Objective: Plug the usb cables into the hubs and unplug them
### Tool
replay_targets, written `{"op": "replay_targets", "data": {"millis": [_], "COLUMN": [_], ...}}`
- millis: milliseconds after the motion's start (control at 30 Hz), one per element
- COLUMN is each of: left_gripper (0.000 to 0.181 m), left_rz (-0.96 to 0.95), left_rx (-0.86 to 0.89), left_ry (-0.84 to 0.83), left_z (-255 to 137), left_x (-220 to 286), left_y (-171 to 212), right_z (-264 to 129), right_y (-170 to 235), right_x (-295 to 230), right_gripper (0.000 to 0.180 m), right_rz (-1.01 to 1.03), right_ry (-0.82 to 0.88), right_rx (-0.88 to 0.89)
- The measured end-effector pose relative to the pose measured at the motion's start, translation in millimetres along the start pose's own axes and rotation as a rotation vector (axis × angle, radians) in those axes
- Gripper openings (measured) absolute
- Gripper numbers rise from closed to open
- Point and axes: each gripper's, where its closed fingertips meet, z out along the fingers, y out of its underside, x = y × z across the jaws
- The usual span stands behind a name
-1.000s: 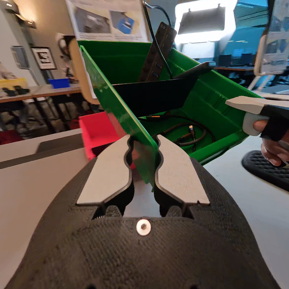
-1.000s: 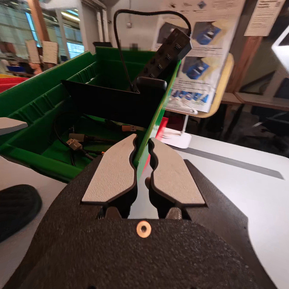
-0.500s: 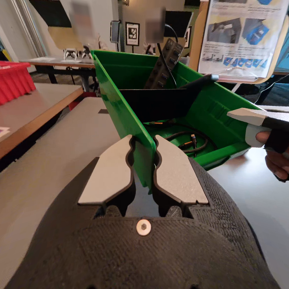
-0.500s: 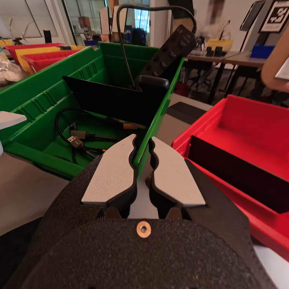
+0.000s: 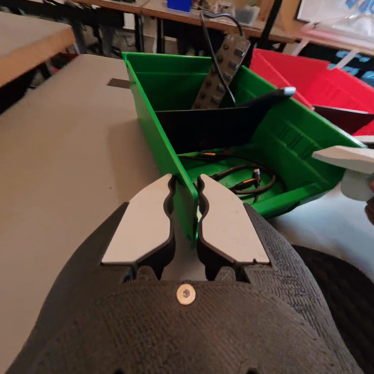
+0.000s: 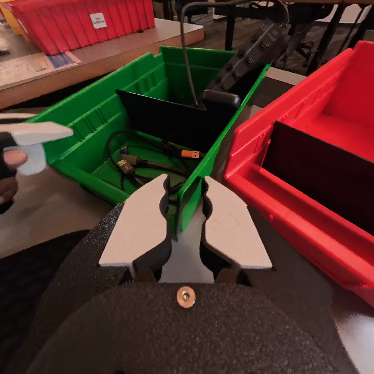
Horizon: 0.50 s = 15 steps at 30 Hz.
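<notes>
A green bin [image 5: 162, 141] holds several USB cables [image 5: 253, 182] in its front part. Behind a black divider [image 5: 206, 125], a dark USB hub [image 5: 220, 74] leans upright with its cord. My left gripper [image 5: 185, 176] is shut on the front end of the bin's left wall. My right gripper [image 6: 185, 176] straddles the bin's [image 6: 101, 113] right wall with a small gap on the inner side, slightly open. The cables [image 6: 129, 166], an orange plug [image 6: 190, 154] and the hub [image 6: 249, 62] show in the right wrist view.
A red bin [image 6: 303, 141] with a black divider stands close on the green bin's right; it also shows in the left wrist view [image 5: 323, 81]. A rounded black device [image 6: 220, 98] rests on the green bin's divider. The grey table [image 5: 60, 162] stretches left. A red crate [image 6: 81, 24] sits behind.
Both views have swung and tilted down with the green bin, which now sits lower beside the red bin. My right gripper's fingers have spread apart; the left still clamps the wall.
</notes>
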Motion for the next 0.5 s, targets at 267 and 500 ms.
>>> {"op": "replay_targets", "data": {"millis": [267,500], "left_gripper": [0.032,0.045], "left_rz": [0.197,0.448], "left_rx": [0.109,-0.165], "left_ry": [0.190,0.452], "left_z": [-34,8], "left_x": [49,153], "left_y": [-59,0], "right_z": [-65,-24], "right_y": [21,59], "right_x": [72,109], "right_gripper": [0.042,0.058], "right_rz": [-0.301,-0.691], "right_ry": [0.042,-0.020], "right_rx": [-0.194,-0.569]}}
